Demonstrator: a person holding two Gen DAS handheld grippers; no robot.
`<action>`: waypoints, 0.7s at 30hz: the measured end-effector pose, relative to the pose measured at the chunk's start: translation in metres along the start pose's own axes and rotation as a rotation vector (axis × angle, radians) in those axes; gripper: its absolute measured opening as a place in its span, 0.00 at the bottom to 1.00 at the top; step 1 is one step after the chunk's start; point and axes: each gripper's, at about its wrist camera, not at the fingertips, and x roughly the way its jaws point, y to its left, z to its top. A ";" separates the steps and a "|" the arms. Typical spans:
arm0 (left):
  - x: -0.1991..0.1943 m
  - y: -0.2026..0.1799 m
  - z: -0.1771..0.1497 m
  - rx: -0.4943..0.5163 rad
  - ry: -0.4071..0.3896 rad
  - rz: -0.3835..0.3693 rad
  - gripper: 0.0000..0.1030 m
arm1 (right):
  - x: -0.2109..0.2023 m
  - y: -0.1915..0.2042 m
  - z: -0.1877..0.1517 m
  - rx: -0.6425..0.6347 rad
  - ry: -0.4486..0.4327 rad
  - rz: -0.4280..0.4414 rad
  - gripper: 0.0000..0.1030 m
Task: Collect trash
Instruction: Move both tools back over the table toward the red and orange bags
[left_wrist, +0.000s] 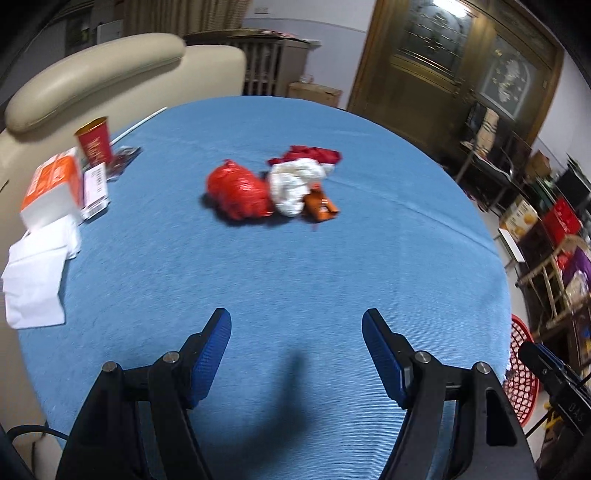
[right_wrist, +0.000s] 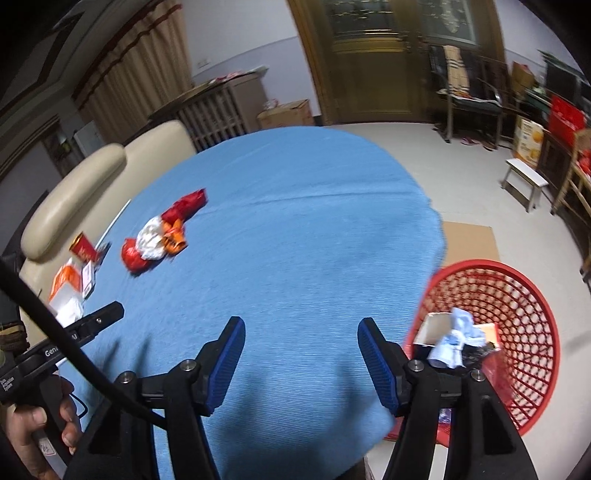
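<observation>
The left gripper (left_wrist: 296, 332) hangs above the near edge of the blue tabletop (left_wrist: 332, 258), its jaws wide apart and holding nothing. The right gripper (right_wrist: 301, 341) hangs over the same near edge, jaws also spread and bare.

The trash sits in a clump near the tabletop's middle, at 12 o'clock from the left gripper and about 10 o'clock from the right one, well apart from both. It is 4 pieces: a red bag (left_wrist: 238, 190) at the left, a white bag (left_wrist: 293, 184) touching it, an orange wrapper (left_wrist: 321, 205) against the white bag's right side, and a red wrapper (left_wrist: 308, 154) behind.

At 9 to 10 o'clock in the left view, along the tabletop's far-left rim, stand a red cup (left_wrist: 94, 140), an orange box (left_wrist: 53, 188), and white tissues (left_wrist: 37, 277).

A red basket (right_wrist: 506, 343) stands on the floor at 3 o'clock of the right gripper, just beside the tabletop's edge. Inside it lie a small carton (right_wrist: 436, 328) and a pale blue crumpled wad (right_wrist: 458, 339).

A hand (right_wrist: 37, 435) grips the left gripper's handle at the lower left of the right view.
</observation>
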 end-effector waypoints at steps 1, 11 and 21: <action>0.000 0.006 0.000 -0.011 0.000 0.005 0.72 | 0.002 0.006 0.000 -0.014 0.005 0.006 0.65; 0.007 0.032 -0.002 -0.066 0.008 0.042 0.72 | 0.022 0.041 -0.006 -0.088 0.065 0.048 0.66; 0.018 0.046 0.025 -0.102 -0.005 0.060 0.72 | 0.042 0.058 -0.007 -0.124 0.102 0.067 0.66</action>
